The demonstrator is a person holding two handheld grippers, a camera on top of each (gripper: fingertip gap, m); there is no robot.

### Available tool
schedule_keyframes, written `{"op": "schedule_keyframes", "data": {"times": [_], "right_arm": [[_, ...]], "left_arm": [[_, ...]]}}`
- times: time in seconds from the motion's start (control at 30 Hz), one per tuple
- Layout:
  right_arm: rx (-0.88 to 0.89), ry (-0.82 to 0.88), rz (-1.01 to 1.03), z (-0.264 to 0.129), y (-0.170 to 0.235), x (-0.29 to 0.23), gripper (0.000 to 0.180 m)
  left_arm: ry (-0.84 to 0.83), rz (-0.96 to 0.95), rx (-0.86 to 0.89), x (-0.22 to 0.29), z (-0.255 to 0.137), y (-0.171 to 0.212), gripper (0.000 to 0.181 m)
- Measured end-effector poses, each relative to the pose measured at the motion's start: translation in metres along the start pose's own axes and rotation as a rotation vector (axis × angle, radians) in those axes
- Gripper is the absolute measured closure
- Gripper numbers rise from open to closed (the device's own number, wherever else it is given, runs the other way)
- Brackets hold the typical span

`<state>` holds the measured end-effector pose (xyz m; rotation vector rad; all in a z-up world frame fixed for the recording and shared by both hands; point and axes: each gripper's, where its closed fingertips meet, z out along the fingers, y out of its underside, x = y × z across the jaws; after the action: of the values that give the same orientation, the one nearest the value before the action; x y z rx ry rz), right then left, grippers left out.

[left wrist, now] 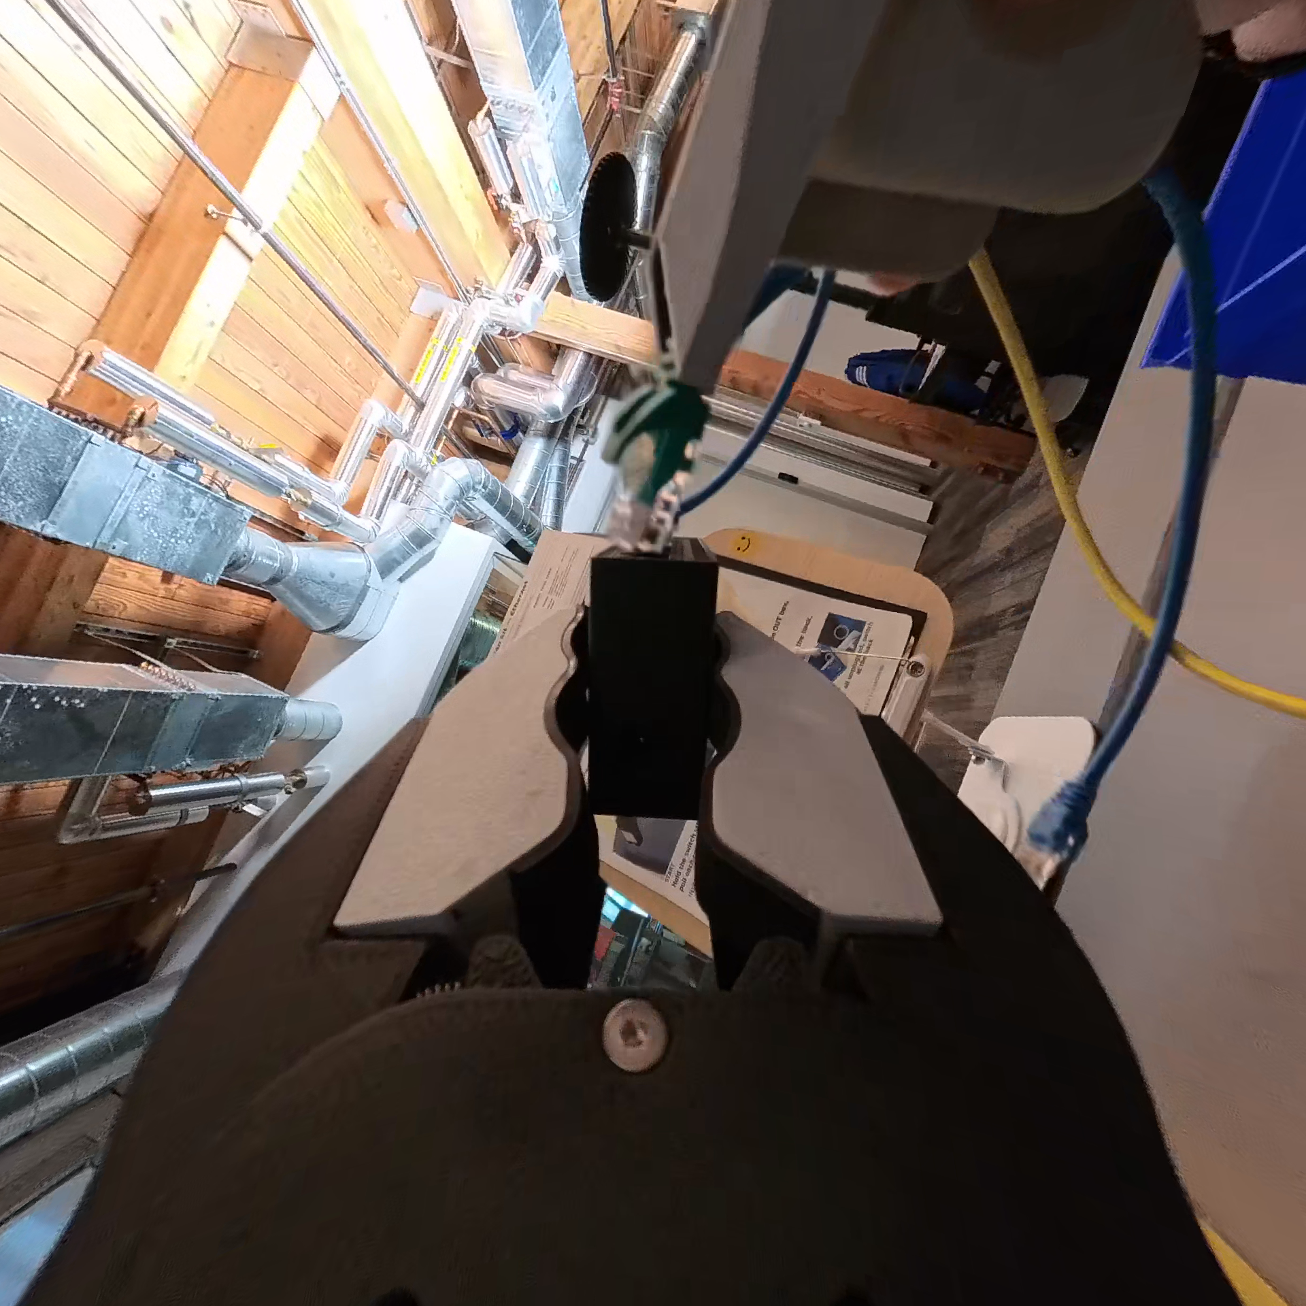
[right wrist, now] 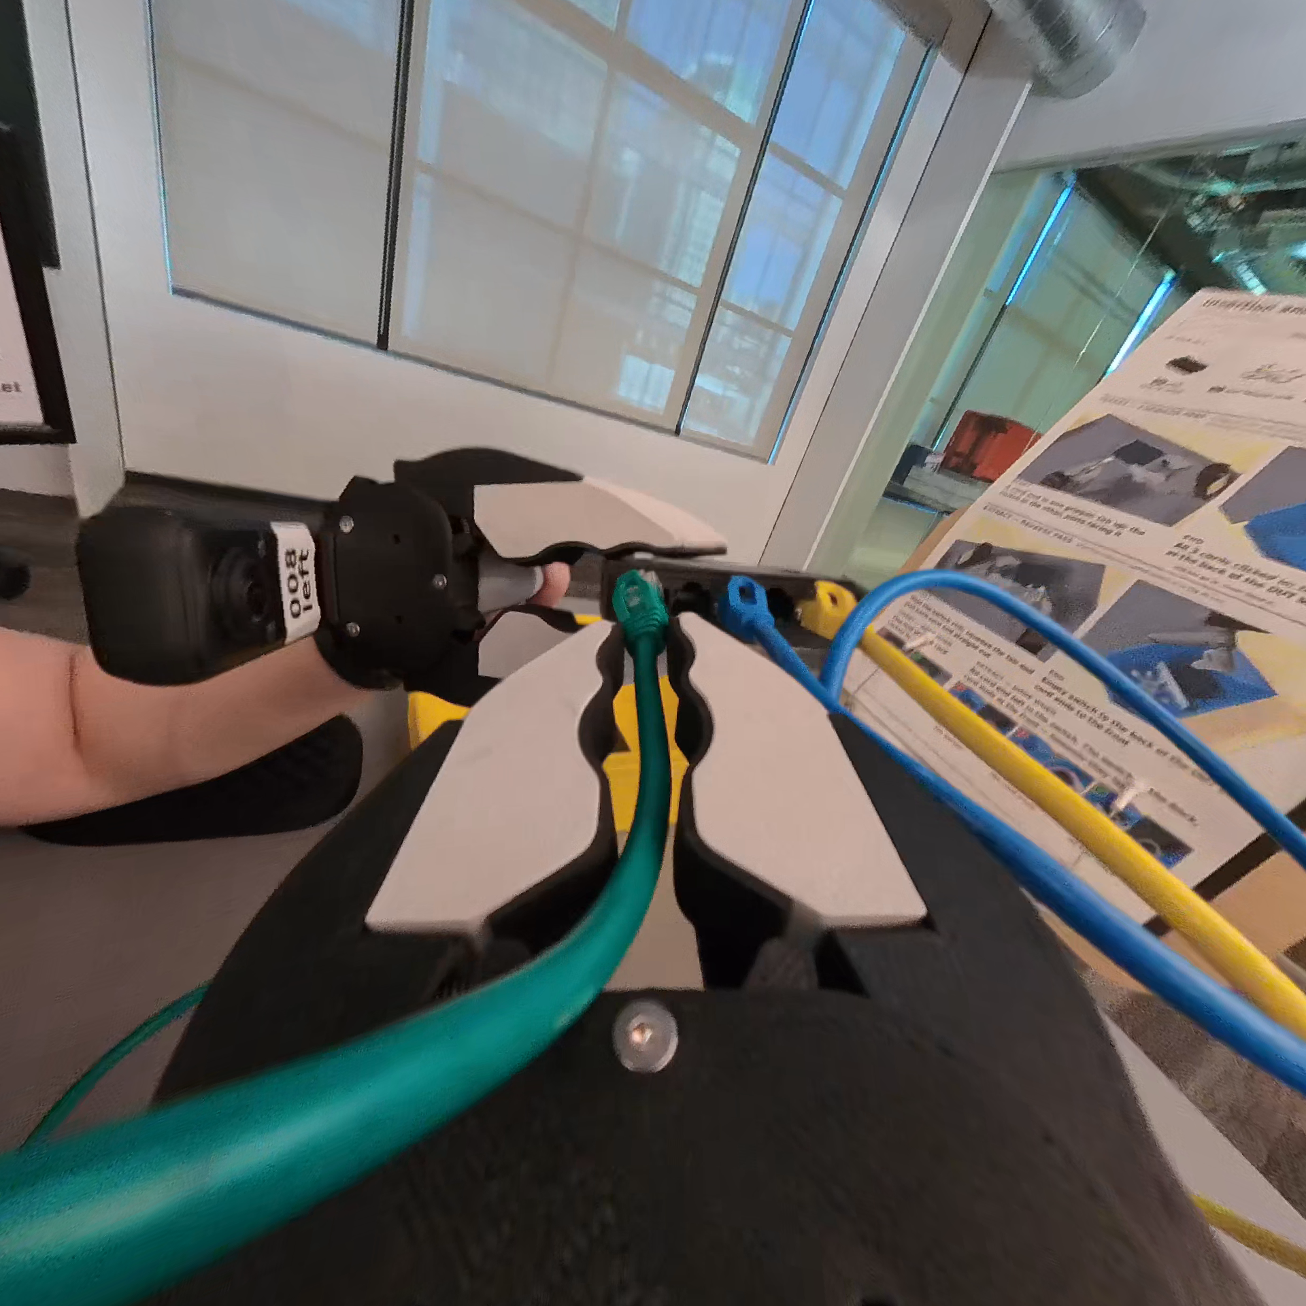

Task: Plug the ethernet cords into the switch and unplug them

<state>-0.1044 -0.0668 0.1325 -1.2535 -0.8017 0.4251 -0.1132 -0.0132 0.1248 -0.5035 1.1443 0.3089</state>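
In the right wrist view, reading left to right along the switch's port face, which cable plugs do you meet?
Green plug at the switch, held by the right gripper → blue plug → yellow plug.

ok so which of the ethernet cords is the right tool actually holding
The green cord. It runs between the fingers of the right tool, plug at the switch. The blue cord and yellow cord lie off to the side, ungripped.
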Motion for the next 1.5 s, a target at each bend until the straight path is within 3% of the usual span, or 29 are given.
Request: {"op": "schedule_keyframes", "data": {"times": [0.1, 0.43, 0.57, 0.7, 1.1, 1.27, 1.5], "right_arm": [[-0.03, 0.023, -0.023, 0.0, 0.003, 0.002, 0.167], [-0.099, -0.073, 0.207, -0.006, 0.005, -0.003, 0.168], [-0.141, -0.087, 0.173, -0.006, 0.009, -0.007, 0.168], [-0.128, -0.097, 0.105, -0.008, 0.007, -0.009, 0.168], [-0.136, -0.182, 0.201, -0.022, 0.004, -0.009, 0.168], [-0.141, -0.201, 0.22, -0.024, 0.004, -0.009, 0.168], [-0.114, 0.004, -0.032, -0.009, -0.002, -0.007, 0.168]], "left_arm": [[-0.008, 0.019, 0.012, -0.001, -0.002, -0.004, 0.153], [-0.08, 0.209, -0.008, -0.007, -0.006, -0.01, 0.152], [-0.056, 0.261, 0.016, 0.0, -0.007, -0.015, 0.152], [-0.031, 0.209, 0.033, 0.0, -0.009, -0.02, 0.153], [0.045, 0.101, 0.138, 0.015, -0.017, -0.054, 0.154], [0.032, 0.114, 0.085, 0.012, -0.01, -0.046, 0.153], [-0.158, 0.074, -0.092, -0.011, 0.001, -0.023, 0.149]]}}
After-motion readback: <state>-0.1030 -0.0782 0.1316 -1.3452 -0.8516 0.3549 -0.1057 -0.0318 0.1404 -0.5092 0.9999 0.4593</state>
